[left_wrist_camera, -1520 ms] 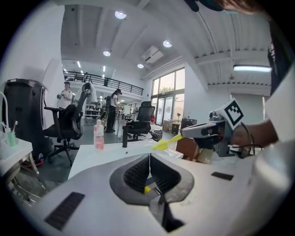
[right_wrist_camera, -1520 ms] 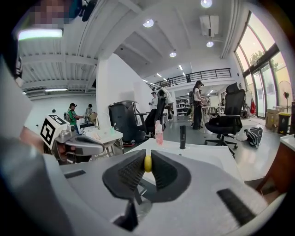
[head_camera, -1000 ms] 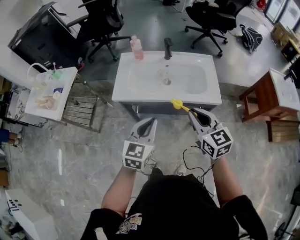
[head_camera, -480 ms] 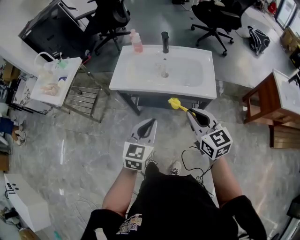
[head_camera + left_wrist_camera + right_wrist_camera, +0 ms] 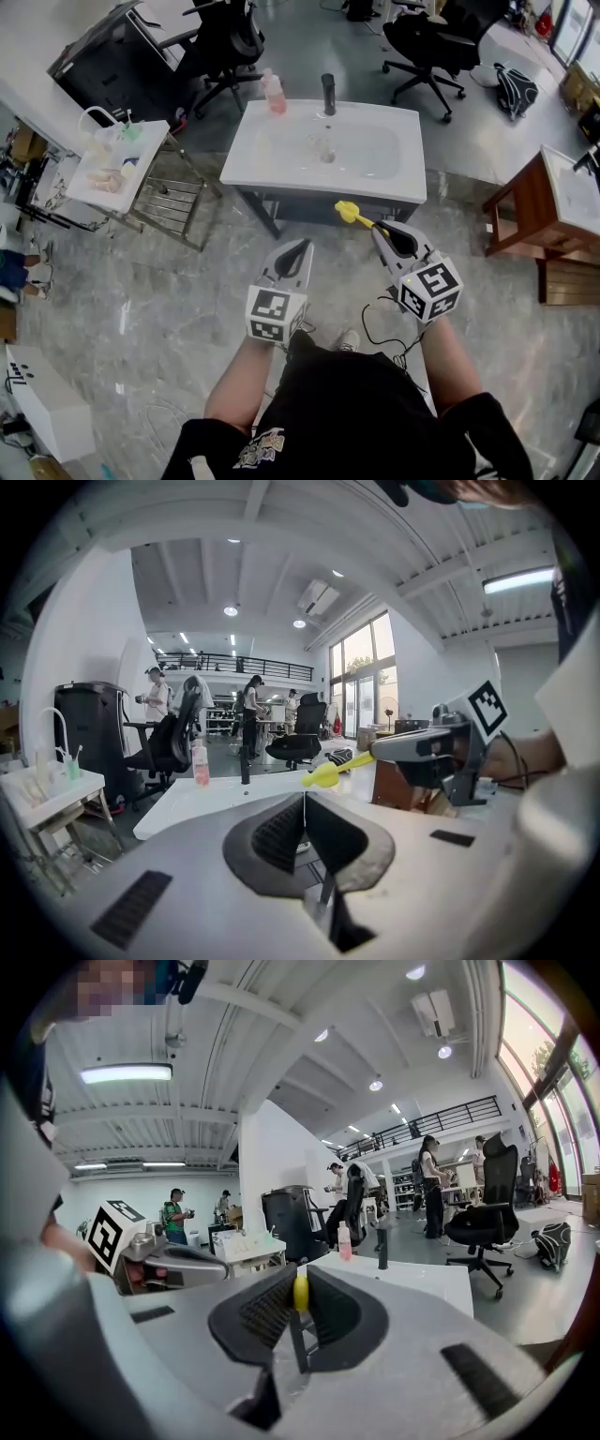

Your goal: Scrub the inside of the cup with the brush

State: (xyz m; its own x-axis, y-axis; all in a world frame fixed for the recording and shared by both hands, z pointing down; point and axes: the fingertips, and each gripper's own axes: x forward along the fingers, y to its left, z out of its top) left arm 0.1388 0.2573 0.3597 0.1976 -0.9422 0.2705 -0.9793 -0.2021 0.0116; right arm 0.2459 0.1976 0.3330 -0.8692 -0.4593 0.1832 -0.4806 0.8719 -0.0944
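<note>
the yellow brush [image 5: 352,216] is clamped in the right gripper [image 5: 384,233], sticking out toward the white sink [image 5: 323,150]. left gripper [image 5: 298,251] is closed with nothing in it.

Forearms forward, left tongs [image 5: 304,244] closed empty, right tongs [image 5: 376,229] clamping a brush [image 5: 348,213].

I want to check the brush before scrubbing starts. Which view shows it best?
The left gripper view: the brush shows side-on, sticking out of the right gripper. In the head view the brush is smaller, seen from above. The right gripper view shows only its yellow end pinched between the shut jaws.
</note>
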